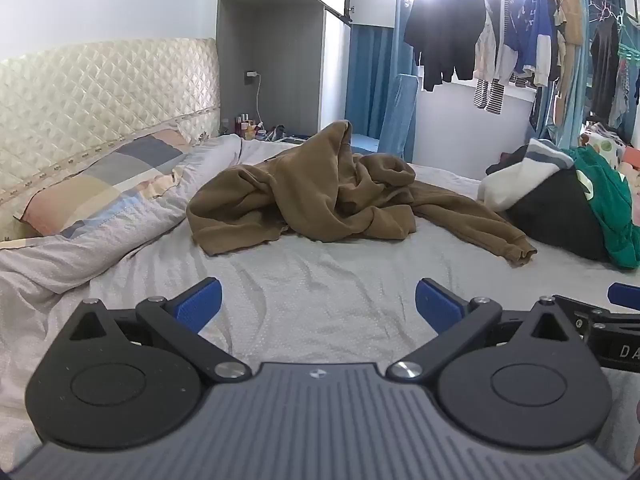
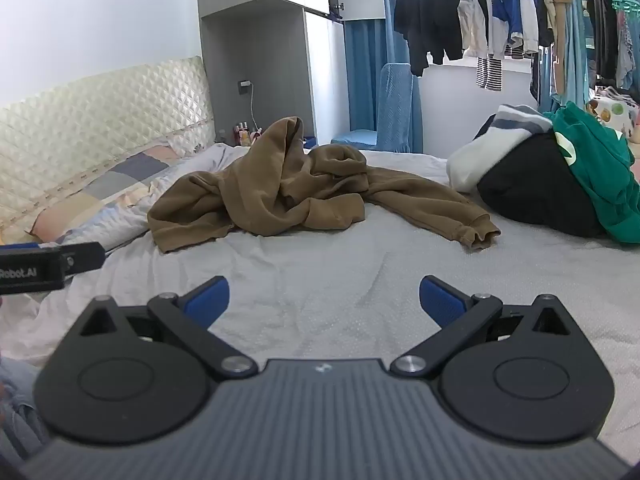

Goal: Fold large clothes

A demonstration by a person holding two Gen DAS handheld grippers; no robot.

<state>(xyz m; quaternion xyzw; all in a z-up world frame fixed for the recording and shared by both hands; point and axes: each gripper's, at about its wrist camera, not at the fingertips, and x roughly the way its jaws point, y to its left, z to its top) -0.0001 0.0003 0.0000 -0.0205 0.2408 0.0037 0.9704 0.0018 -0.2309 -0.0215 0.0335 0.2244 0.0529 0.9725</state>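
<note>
A crumpled brown sweatshirt (image 1: 320,196) lies in a heap in the middle of the bed, one sleeve stretched out toward the right with its cuff (image 1: 518,254) nearest me. The right wrist view shows the same sweatshirt (image 2: 280,196) and cuff (image 2: 478,236). My left gripper (image 1: 318,304) hovers over the pale bedsheet (image 1: 320,292) short of the garment, jaws wide open and empty. My right gripper (image 2: 324,300) is likewise open and empty, well in front of the sweatshirt. Part of the left gripper's body (image 2: 48,266) shows at the left edge of the right wrist view.
A pile of other clothes, white, black and green (image 1: 568,204), sits at the bed's right side. A patchwork pillow (image 1: 104,184) and quilted headboard (image 1: 100,92) lie on the left. Hanging clothes (image 1: 520,32) and blue curtains stand behind the bed, with a blue chair (image 2: 384,120).
</note>
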